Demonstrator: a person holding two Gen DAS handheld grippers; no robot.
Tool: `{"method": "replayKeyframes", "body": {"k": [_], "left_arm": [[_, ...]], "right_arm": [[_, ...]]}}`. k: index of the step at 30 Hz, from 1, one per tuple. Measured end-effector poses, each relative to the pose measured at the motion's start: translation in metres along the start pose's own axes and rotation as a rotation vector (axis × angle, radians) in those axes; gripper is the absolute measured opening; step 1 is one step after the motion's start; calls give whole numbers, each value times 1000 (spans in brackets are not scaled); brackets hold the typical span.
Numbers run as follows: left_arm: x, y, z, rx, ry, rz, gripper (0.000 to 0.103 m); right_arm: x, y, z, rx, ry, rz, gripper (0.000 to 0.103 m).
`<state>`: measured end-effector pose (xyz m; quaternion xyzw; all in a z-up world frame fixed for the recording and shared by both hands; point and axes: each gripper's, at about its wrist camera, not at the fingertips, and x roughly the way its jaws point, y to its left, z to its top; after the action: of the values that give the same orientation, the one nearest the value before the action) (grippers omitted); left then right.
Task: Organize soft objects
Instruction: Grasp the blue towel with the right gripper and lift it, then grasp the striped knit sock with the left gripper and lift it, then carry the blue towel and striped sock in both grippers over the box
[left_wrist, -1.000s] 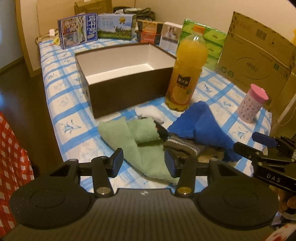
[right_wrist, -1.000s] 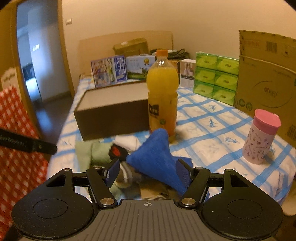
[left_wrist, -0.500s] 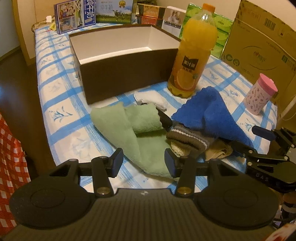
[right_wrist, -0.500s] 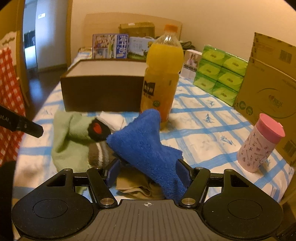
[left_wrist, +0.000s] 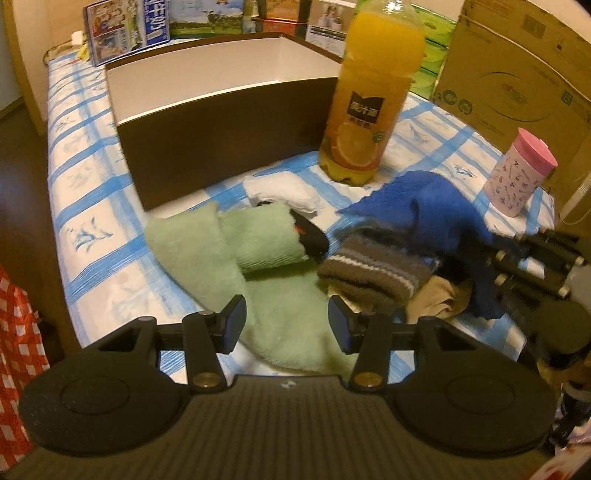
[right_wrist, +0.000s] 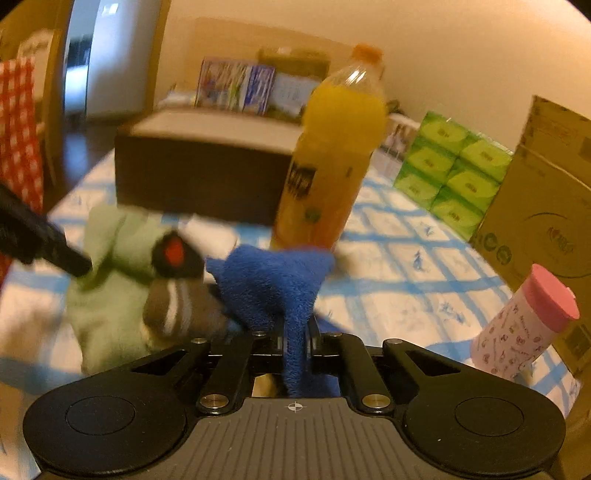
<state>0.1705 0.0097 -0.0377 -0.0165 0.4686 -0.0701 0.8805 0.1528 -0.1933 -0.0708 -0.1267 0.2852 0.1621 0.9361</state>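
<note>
Now our right gripper (right_wrist: 295, 350) has just pinched shut on the fluffy blue towel (right_wrist: 273, 284) (a bunched peak); our left gripper (left_wrist: 286, 325) hangs half-open, empty, over the nubby green towel (left_wrist: 207, 258).

Left fingers apart over the pile, right fingers pinched shut on cloth

The left gripper (left_wrist: 283, 324) pointed steeply down near the front edge of the table, its two fingers (left_wrist: 232, 324) held apart with nothing pressed between them, hovering just above the green towel (left_wrist: 207, 258). The right gripper (right_wrist: 295, 341) was aimed more shallowly; its fingers had just been closing and were clamped together on a fold of the blue cloth (right_wrist: 273, 284), which bunched up out of the narrow gap between them.
</note>
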Motion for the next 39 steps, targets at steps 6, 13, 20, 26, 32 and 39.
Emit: {"method": "replayKeyframes", "body": {"k": [6, 13, 20, 26, 32, 39], "left_arm": [[6, -15, 5, 58, -21, -40, 45], [19, -43, 7, 192, -39, -103, 45], [42, -73, 4, 379, -43, -132, 45], [59, -91, 3, 498, -39, -118, 45], [72, -99, -2, 566, -27, -93, 40], [56, -87, 7, 510, -96, -100, 10]], "right_arm": [[-33, -40, 18, 194, -131, -14, 7], [-58, -75, 27, 376, -129, -43, 8], [-63, -85, 13, 467, -81, -45, 8], [-62, -90, 9, 496, -76, -47, 8], [-62, -88, 7, 498, -71, -42, 8], [-62, -88, 8, 495, -71, -41, 8]]}}
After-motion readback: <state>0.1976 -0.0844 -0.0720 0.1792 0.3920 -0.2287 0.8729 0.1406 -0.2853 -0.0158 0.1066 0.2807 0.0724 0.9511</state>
